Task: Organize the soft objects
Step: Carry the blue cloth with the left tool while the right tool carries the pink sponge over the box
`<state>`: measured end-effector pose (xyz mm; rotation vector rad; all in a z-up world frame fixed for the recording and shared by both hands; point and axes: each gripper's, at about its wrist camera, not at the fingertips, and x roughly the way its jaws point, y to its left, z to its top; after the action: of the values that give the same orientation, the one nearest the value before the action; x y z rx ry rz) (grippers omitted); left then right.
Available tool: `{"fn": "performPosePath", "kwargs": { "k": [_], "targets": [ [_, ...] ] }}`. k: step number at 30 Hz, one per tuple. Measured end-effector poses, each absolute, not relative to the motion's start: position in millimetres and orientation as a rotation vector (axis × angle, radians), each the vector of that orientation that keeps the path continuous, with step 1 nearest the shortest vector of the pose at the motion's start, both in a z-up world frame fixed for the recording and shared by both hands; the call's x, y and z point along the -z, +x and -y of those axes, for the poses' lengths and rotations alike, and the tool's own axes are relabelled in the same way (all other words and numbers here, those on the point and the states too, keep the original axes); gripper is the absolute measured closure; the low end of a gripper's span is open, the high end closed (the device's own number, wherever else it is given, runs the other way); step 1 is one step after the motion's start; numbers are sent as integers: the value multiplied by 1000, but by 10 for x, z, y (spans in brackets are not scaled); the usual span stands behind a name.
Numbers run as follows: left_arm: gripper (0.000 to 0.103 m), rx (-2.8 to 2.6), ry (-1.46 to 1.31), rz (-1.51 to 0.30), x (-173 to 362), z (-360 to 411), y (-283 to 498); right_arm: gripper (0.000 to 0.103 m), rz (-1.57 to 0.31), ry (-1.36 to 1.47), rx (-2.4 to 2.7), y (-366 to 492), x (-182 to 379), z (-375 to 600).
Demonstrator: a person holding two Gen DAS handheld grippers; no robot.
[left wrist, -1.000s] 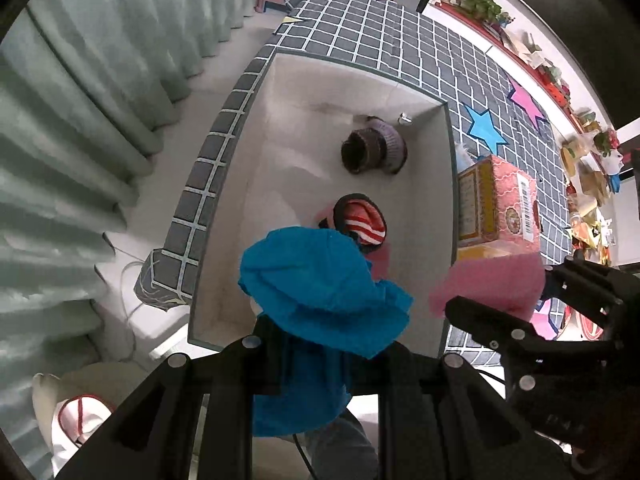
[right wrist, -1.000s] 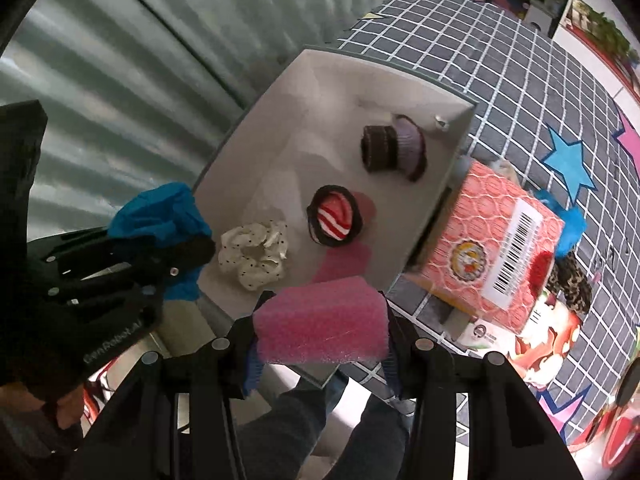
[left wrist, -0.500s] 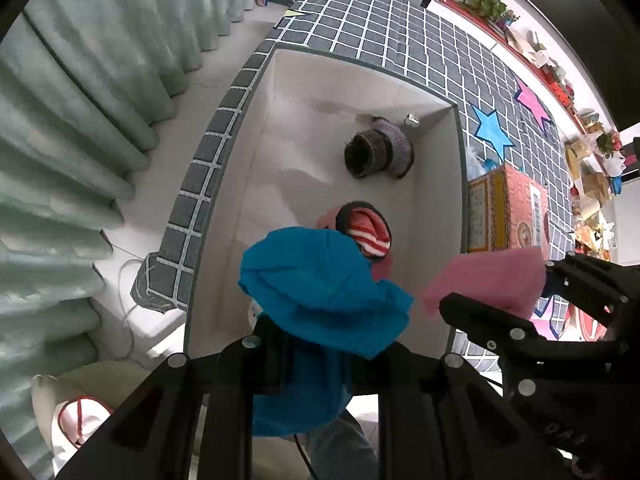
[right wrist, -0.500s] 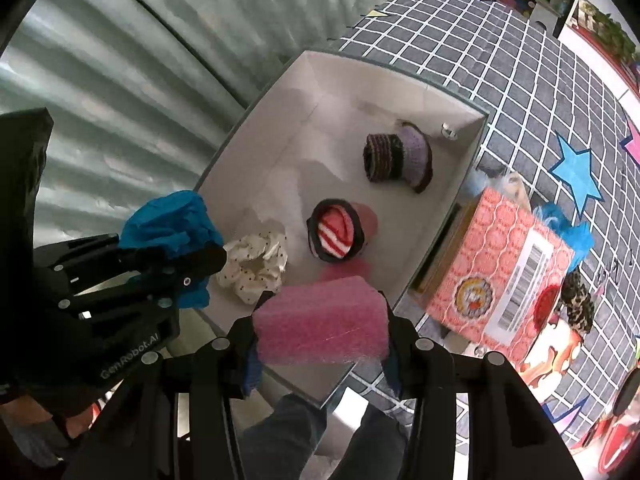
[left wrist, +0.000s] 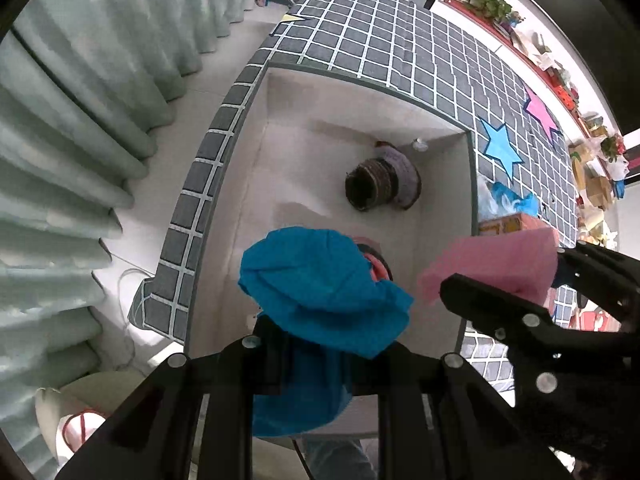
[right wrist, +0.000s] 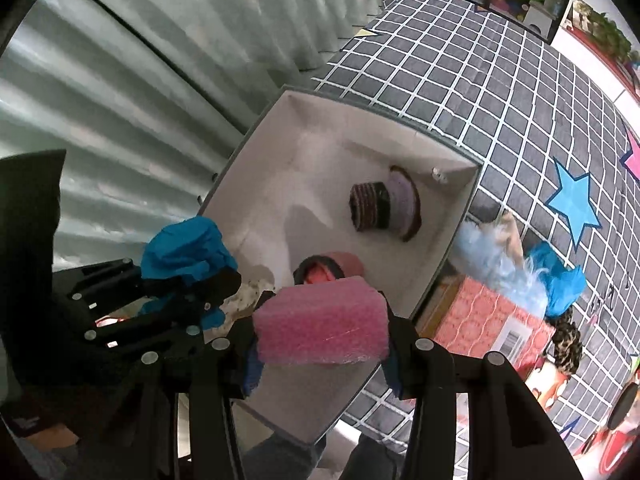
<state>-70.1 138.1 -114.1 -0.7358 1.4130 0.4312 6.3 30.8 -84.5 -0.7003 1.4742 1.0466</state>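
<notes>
A blue cloth (left wrist: 320,288) is being held pinched tight in the left gripper (left wrist: 320,356), and a pink sponge (right wrist: 324,324) is being clamped between the partly spread fingers of the right gripper (right wrist: 324,344), both above the near end of the white box (right wrist: 460,236). A knitted hat (right wrist: 384,208), a striped item (right wrist: 320,270) and a spotted scrunchie (right wrist: 250,296) are already lying inside; feathery and leopard pieces (right wrist: 566,344) are being left on the desk (right wrist: 480,80). Room is being offered at the box's middle, its walls being kept clear
</notes>
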Motion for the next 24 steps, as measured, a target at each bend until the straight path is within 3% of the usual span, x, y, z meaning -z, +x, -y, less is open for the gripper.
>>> {"fn": "performPosePath", "kwargs": {
  "k": [24],
  "targets": [
    [81,-468,-724,-1478,1463,-1449,-520,54,-1511,-701,-997,320,1119,-569]
  ]
}}
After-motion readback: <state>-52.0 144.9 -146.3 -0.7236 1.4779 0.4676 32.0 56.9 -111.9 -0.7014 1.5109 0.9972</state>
